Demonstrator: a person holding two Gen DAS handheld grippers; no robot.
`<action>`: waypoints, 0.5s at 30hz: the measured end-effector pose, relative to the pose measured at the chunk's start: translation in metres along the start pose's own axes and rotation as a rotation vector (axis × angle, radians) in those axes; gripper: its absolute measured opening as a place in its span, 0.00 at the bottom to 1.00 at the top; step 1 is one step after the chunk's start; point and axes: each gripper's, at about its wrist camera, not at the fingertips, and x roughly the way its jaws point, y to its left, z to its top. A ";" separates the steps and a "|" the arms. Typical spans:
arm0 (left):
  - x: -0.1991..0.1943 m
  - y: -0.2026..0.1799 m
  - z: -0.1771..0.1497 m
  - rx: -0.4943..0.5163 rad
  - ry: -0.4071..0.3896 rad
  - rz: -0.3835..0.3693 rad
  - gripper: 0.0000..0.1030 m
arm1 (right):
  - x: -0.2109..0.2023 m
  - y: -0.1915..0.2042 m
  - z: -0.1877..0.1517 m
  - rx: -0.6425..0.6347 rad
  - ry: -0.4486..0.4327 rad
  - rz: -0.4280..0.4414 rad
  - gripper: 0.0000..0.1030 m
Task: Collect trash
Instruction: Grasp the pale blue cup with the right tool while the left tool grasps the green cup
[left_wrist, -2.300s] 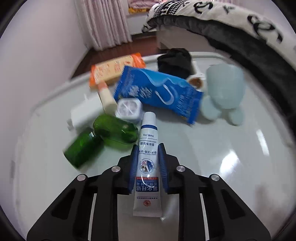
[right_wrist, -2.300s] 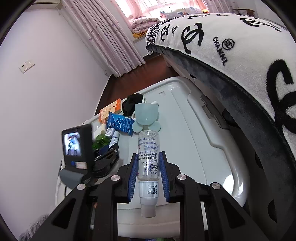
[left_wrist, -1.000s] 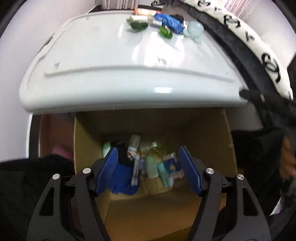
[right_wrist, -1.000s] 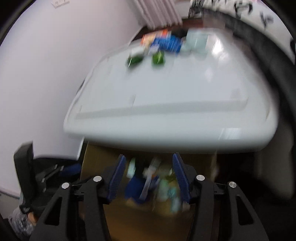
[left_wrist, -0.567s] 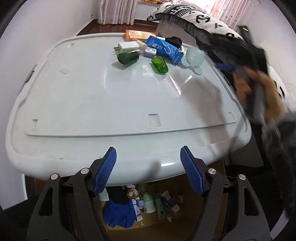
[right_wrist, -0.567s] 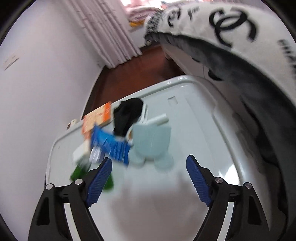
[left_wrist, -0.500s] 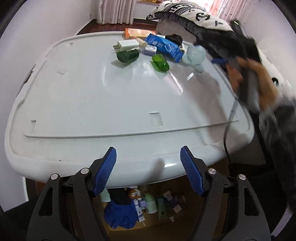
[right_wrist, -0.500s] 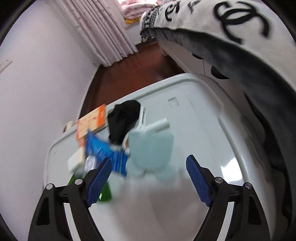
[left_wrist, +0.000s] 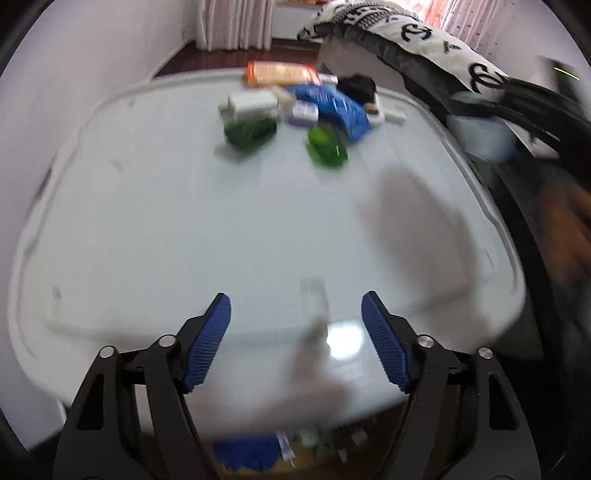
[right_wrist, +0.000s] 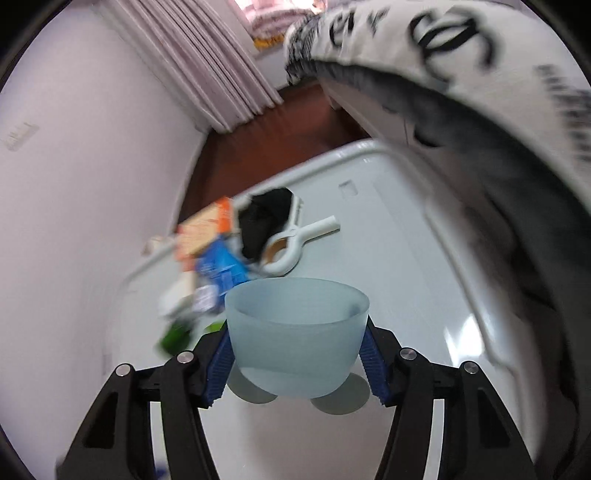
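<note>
At twelve o'clock I see pink curtains (right_wrist: 207, 70) above a dark wood floor (right_wrist: 258, 147), with a black-and-white logo blanket (right_wrist: 461, 48) at two o'clock.

The room has plain pale walls (right_wrist: 74, 184). One wall has a small white plate (right_wrist: 20, 136) on it, maybe a socket, but it is too blurry to tell. Long pink curtains (right_wrist: 207, 70) hang down to a dark brown wood floor (right_wrist: 280, 125). Light comes in behind the curtains. A big white tabletop (left_wrist: 221, 229) with round corners fills the middle and shines where the light hits it. Beside it stands a bed (right_wrist: 373, 114) with a white and black blanket (right_wrist: 461, 48) that hangs over the edge.
</note>
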 end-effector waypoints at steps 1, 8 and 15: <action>0.005 -0.005 0.012 0.000 -0.020 0.012 0.72 | -0.024 -0.003 -0.009 -0.007 -0.026 0.021 0.58; 0.062 -0.039 0.085 -0.022 -0.074 0.081 0.72 | -0.071 -0.023 -0.051 -0.047 -0.111 -0.002 0.58; 0.122 -0.051 0.118 0.016 -0.073 0.225 0.68 | -0.058 -0.021 -0.043 -0.054 -0.092 0.043 0.58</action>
